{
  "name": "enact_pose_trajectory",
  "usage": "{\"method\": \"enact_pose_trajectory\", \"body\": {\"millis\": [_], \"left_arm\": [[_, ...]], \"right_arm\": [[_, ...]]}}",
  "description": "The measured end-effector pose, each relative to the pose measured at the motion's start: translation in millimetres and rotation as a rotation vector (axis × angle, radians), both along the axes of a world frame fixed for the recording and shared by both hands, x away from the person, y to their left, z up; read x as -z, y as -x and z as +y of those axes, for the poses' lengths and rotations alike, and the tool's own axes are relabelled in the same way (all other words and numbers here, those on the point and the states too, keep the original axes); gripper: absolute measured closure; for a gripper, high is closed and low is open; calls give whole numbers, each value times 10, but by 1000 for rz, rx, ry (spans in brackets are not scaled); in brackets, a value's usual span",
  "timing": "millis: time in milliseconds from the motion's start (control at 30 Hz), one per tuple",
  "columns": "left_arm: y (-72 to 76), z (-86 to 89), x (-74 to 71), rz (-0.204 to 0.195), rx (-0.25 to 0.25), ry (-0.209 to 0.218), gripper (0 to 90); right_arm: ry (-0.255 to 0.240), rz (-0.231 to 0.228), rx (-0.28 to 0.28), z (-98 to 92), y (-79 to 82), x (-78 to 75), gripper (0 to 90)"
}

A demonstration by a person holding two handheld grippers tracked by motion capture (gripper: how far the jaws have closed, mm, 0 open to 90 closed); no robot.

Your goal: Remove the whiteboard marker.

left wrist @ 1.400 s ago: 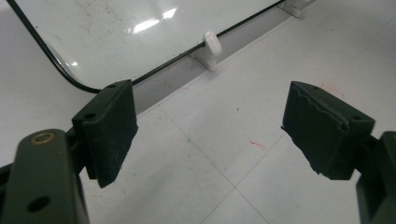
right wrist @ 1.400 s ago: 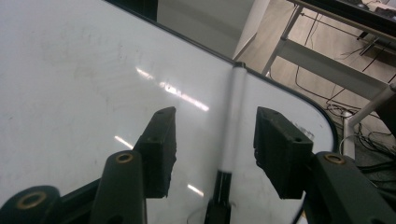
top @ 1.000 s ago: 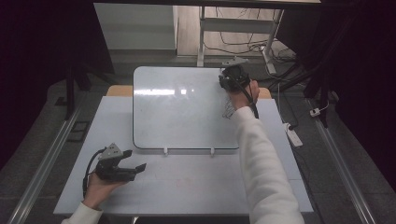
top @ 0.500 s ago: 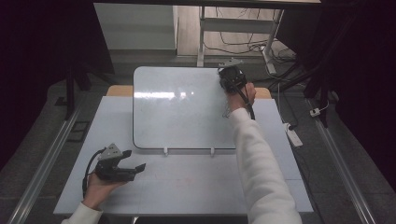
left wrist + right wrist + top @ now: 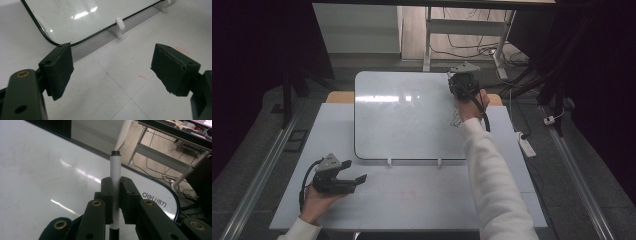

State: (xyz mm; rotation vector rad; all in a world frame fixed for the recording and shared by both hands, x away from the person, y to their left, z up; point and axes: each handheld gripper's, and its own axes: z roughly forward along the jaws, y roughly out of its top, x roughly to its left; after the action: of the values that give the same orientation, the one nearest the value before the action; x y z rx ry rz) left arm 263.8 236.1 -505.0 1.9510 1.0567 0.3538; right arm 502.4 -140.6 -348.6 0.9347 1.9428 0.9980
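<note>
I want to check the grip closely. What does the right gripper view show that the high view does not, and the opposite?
Right gripper view alone: the right tongs shut on a white marker, and a printed logo on the whiteboard.
High view alone: the left tongs open over the table, and scribbles on the board.
Both: the whiteboard and the right tongs.

Left black two-jaw gripper (image 5: 354, 171) low at near left, lying level, jaws pointing right and spread wide, nothing between pads (image 5: 60, 67). Left hand (image 5: 314, 202) cups its body from below, white cuff just behind. Right black two-jaw gripper (image 5: 116, 195) far right, arm in white sleeve stretched fully forward, right hand (image 5: 472, 106) behind gripper body. Its jaws clamped tight on slim white marker pen (image 5: 115, 173), upright between pads.
</note>
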Motion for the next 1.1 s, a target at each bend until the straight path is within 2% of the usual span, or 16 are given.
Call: {"method": "enact_pose_trajectory", "body": {"millis": [133, 167, 233, 267, 367, 400, 433, 467, 533, 567, 600, 667, 767, 933, 967, 1100], "left_arm": [[-2, 26, -22, -12, -11, 13, 197], [-3, 32, -30, -15, -14, 19, 197], [-8, 39, -50, -20, -17, 28, 200], [-11, 39, -62, -22, -16, 30, 200], [-17, 19, -103, -32, -15, 32, 204], [-21, 8, -118, -35, -11, 30, 204], [-25, -9, -134, -37, -10, 31, 205], [-30, -25, -152, -40, -5, 27, 205], [-45, -65, -192, -47, 3, 23, 208], [-54, -87, -215, -51, 8, 20, 212], [-64, -112, -238, -54, 12, 20, 212], [-86, -169, -290, -61, 21, 22, 216], [-120, -265, -380, -76, 36, 27, 219], [-181, -436, -537, -104, 64, 27, 225], [-194, -471, -564, -109, 70, 28, 228], [-257, -602, -654, -115, 94, 40, 231]], "right_arm": [[-58, -17, -42, -75, 132, -17, 817], [-58, -17, -42, -75, 132, -17, 817], [-103, -24, -75, -129, 260, -12, 817], [-103, -24, -75, -129, 260, -12, 817], [-146, -31, -113, -202, 445, 8, 817], [-146, -31, -113, -202, 445, 8, 817], [-178, -26, -132, -244, 543, 30, 817], [-178, -26, -132, -244, 543, 30, 817], [-208, -23, -151, -287, 648, 63, 817], [-239, -17, -171, -328, 754, 104, 816], [-239, -17, -171, -328, 754, 104, 816], [-260, -12, -196, -371, 908, 172, 816], [-272, -2, -214, -401, 1043, 254, 816], [-300, 12, -234, -439, 1195, 366, 816], [-320, 21, -245, -455, 1257, 416, 816], [-346, 28, -258, -464, 1340, 473, 816]]}}
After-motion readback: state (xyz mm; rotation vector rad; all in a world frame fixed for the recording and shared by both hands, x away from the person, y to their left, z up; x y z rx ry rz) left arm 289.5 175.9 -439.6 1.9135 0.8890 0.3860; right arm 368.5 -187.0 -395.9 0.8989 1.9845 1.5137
